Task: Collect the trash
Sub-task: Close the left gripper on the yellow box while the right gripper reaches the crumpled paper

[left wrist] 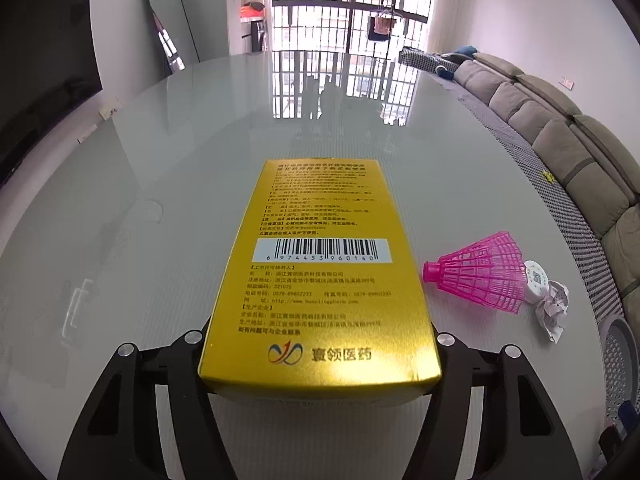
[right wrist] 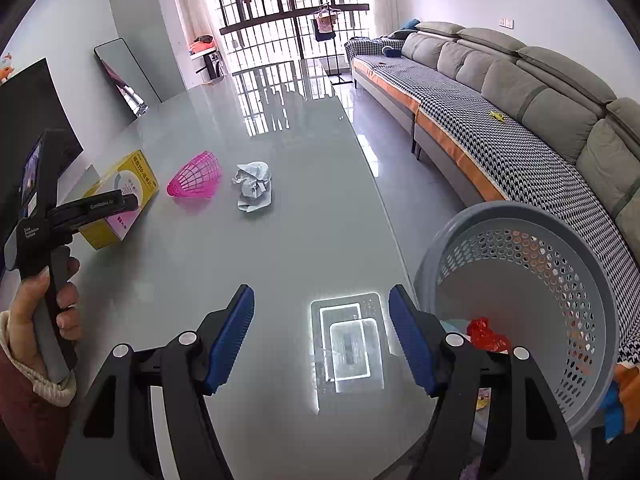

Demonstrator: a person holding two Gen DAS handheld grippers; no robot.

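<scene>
A yellow medicine box (left wrist: 320,272) lies lengthwise between the fingers of my left gripper (left wrist: 320,344); both fingers press its long sides, so it is shut on the box. The right wrist view shows that gripper (right wrist: 120,204) on the box (right wrist: 124,184) at the table's left. A pink shuttlecock (left wrist: 476,276) (right wrist: 196,180) and a crumpled paper ball (left wrist: 552,308) (right wrist: 254,186) lie to the right of the box. My right gripper (right wrist: 322,336) hangs open over the table's near end, with nothing between its blue pads. A grey perforated basket (right wrist: 560,240) beside it holds a red wrapper (right wrist: 486,334).
The glossy grey table (left wrist: 160,240) stretches toward barred windows. A small white round tag (left wrist: 534,280) lies between shuttlecock and paper. A grey sofa (right wrist: 520,80) runs along the right. A hand (right wrist: 36,312) holds the left gripper's handle. A mirror (right wrist: 120,76) leans at the far left.
</scene>
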